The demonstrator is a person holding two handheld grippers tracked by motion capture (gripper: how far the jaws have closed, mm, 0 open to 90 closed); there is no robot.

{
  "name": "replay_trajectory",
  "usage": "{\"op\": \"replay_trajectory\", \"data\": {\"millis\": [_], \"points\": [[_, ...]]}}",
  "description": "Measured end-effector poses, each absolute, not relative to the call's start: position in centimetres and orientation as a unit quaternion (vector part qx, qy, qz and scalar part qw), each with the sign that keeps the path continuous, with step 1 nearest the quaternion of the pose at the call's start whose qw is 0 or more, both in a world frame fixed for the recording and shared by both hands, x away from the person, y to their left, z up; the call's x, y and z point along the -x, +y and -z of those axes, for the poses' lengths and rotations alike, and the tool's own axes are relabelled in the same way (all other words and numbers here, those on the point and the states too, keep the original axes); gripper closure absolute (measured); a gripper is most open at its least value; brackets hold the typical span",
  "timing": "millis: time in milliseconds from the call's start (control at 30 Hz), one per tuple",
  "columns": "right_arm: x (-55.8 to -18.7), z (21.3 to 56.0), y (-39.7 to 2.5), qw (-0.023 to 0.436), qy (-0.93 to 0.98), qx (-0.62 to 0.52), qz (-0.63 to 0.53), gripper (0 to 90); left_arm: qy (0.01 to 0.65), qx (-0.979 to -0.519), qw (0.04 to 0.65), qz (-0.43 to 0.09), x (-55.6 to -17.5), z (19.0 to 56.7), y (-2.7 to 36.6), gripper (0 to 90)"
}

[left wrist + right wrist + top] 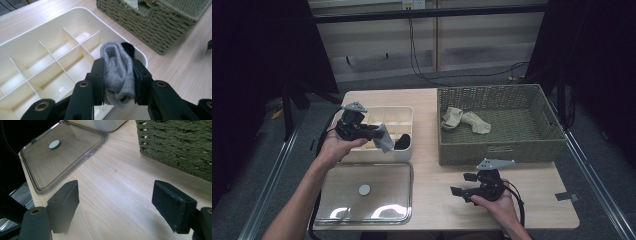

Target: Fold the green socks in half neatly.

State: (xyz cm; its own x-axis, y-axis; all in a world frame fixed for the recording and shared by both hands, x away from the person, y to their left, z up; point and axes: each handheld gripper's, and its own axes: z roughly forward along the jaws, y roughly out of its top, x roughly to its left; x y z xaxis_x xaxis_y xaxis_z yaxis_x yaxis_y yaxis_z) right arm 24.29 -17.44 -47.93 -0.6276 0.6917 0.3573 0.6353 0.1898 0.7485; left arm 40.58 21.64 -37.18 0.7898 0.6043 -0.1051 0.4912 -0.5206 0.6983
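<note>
Grey sock (117,72) is pinched in the left claw (119,75), looks soft and floppy, so grab the folded middle; box (37,45) just below, right claw (125,202) wide open.

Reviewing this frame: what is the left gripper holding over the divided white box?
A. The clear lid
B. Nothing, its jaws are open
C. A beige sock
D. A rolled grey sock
D: in the left gripper view, the left gripper has its jaws clamped on a rolled grey sock above the divided white box, while the beige socks lie in the wicker basket.
</note>
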Motion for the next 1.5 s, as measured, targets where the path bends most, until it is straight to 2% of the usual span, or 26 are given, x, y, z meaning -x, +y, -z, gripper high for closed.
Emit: {"op": "replay_trajectory", "data": {"millis": [567, 1033, 1367, 1500], "points": [[-24.3, 47.9, -17.5, 0.027, 0.770, -0.432, -0.469, 21.8, 0.336, -0.876, 0.335, -0.089, -43.5, 39.3, 21.0, 67.2], [-24.3, 47.9, -17.4, 0.025, 0.771, -0.430, -0.469, 21.4, 0.328, -0.887, 0.311, -0.096, -43.2, 41.5, 20.3, 66.5], [-24.3, 48.0, -17.4, 0.024, 0.771, -0.431, -0.468, 21.2, 0.311, -0.905, 0.287, -0.041, -42.8, 41.2, 20.4, 64.9], [-24.3, 48.0, -17.3, 0.024, 0.772, -0.429, -0.468, 21.0, 0.319, -0.905, 0.278, -0.039, -42.5, 41.3, 20.2, 65.1]]}}
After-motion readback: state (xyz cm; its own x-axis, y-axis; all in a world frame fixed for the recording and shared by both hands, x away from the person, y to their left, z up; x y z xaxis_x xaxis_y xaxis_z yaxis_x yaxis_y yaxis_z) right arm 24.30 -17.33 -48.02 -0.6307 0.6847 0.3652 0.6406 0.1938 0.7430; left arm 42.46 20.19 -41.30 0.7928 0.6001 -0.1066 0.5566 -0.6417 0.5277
